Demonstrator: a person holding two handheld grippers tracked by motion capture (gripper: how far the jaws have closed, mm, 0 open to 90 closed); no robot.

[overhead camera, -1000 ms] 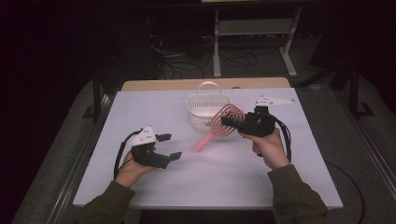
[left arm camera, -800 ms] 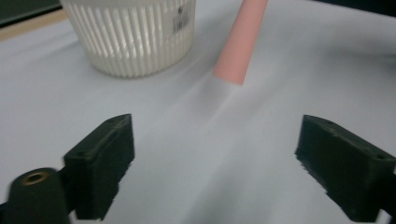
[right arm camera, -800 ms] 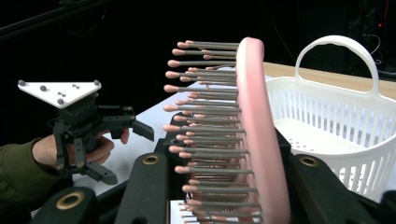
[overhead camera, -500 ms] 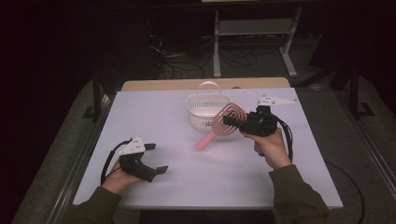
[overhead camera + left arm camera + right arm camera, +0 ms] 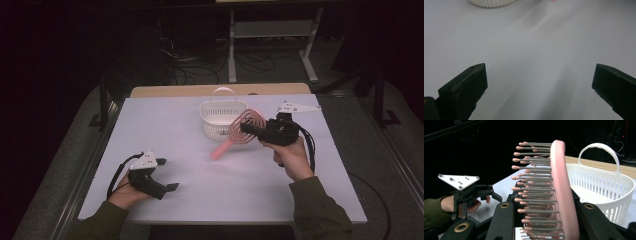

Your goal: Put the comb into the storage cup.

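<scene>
The white surface (image 5: 165, 125) spreads wide under everything, with the white basket (image 5: 220, 119) standing near its far edge. Just beside the basket, lifted off the surface, the pink hairbrush (image 5: 239, 133) is clamped by its looped head in the right tool (image 5: 250, 129), handle slanting down and toward the person. It looks light and stiff, a hard plastic frame with springy bristles (image 5: 534, 185); a grip across the solid rim of the head or on the handle should hold better than one on the bristles, which would likely bend and let it twist. The left tool (image 5: 167, 175) rests low near the front corner, jaws wide apart and empty. The right gripper view shows the bristles edge-on between the jaws, which the high view cannot resolve; the left gripper view shows bare surface between its spread jaws and the basket's base.
</scene>
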